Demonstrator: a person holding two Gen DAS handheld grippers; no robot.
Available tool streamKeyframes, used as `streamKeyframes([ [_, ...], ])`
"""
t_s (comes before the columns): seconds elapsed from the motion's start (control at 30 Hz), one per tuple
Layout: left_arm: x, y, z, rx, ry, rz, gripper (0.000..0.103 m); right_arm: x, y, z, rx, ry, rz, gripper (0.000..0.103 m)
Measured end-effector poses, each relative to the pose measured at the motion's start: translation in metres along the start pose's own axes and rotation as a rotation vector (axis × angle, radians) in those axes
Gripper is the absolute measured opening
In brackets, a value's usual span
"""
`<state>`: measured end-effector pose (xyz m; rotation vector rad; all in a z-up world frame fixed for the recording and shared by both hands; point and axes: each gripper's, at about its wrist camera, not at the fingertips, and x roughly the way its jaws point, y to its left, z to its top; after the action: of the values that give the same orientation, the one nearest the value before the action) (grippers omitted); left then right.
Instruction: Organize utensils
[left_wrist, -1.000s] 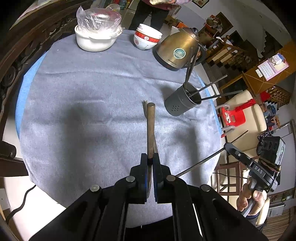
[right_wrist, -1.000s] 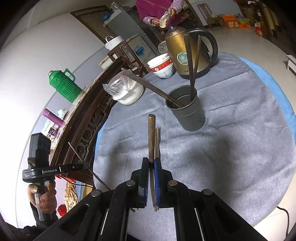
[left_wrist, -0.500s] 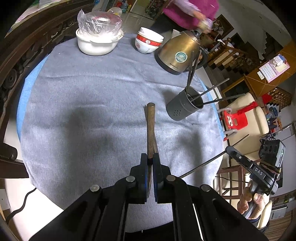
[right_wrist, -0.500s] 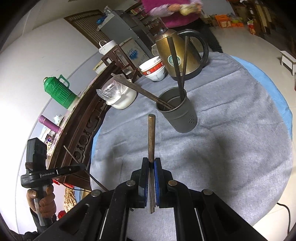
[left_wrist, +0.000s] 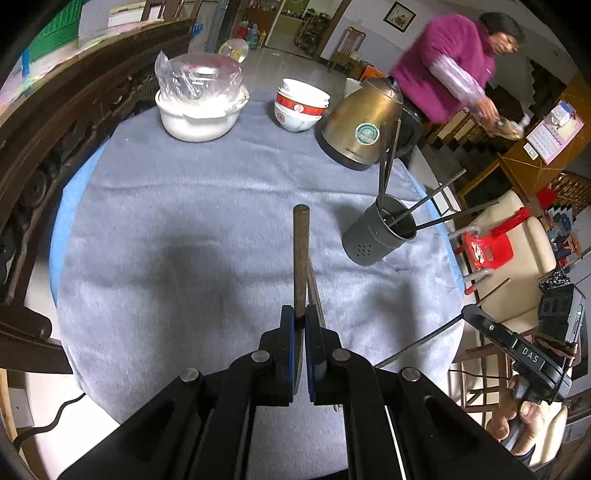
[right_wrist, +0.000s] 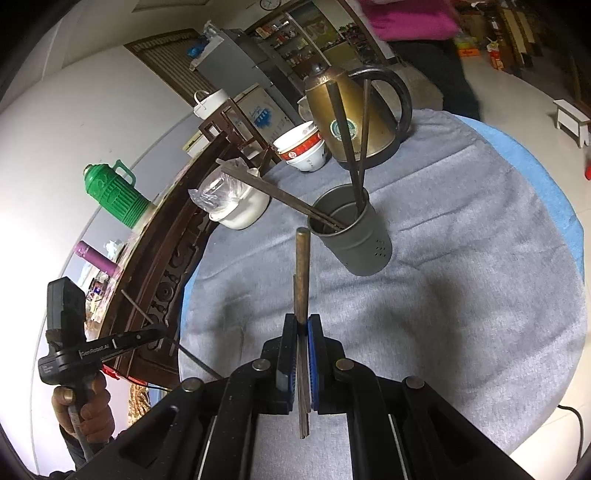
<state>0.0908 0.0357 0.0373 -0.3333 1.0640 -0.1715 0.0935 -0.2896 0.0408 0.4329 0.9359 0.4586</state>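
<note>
Left gripper: your jaws are clamped on a pair of brown chopsticks; the sticks run straight out ahead along the fingers, tips free above the grey cloth.
Right gripper: also clenched, on a second pair of chopsticks, again lined up with the fingers and passing back between the pads.
Holder: the dark perforated utensil cup stands on the cloth, already with several chopsticks fanning out of it.
Key relation, right hand: the cup's mouth lies just ahead and slightly right of your stick tips, very near them.
Key relation, left hand: the holder sits ahead and well to the right of your tips, clearly farther off.
Nearer hand: the right, so it looks the likelier one to drop first.
Long axis: both held pairs point forward and downward; they would need tipping steeper to enter the mouth.
Readable writing: "DAS" on the right gripper's side as seen from the left wrist; "GenRobot.AI" on the left gripper's side from the right wrist. The kettle badge is too small to read.
</note>
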Motion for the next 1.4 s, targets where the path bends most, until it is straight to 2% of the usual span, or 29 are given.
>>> streamKeyframes([
  [0.37,0.002,-0.002,0.002,0.011,-0.036,0.041,0.005,0.0,0.007,0.003,-0.007,-0.018,0.001,0.006],
  [0.73,-0.001,0.012,0.002,0.015,-0.012,0.11,0.007,0.008,0.009,0.003,-0.006,0.003,-0.001,0.006],
  [0.93,-0.007,0.019,0.003,0.008,-0.003,0.101,0.005,0.012,0.004,0.006,0.012,0.001,0.003,0.006],
  [1.13,-0.009,0.015,0.003,0.014,0.053,0.067,0.005,0.014,0.0,0.006,0.011,0.01,0.005,0.006],
  [1.23,-0.01,0.012,0.003,0.002,0.091,0.021,0.005,0.015,-0.006,0.005,0.023,0.012,0.013,0.006],
  [1.4,-0.019,-0.007,0.01,0.017,0.056,0.009,0.005,0.006,-0.006,0.011,0.014,-0.015,0.018,0.006],
])
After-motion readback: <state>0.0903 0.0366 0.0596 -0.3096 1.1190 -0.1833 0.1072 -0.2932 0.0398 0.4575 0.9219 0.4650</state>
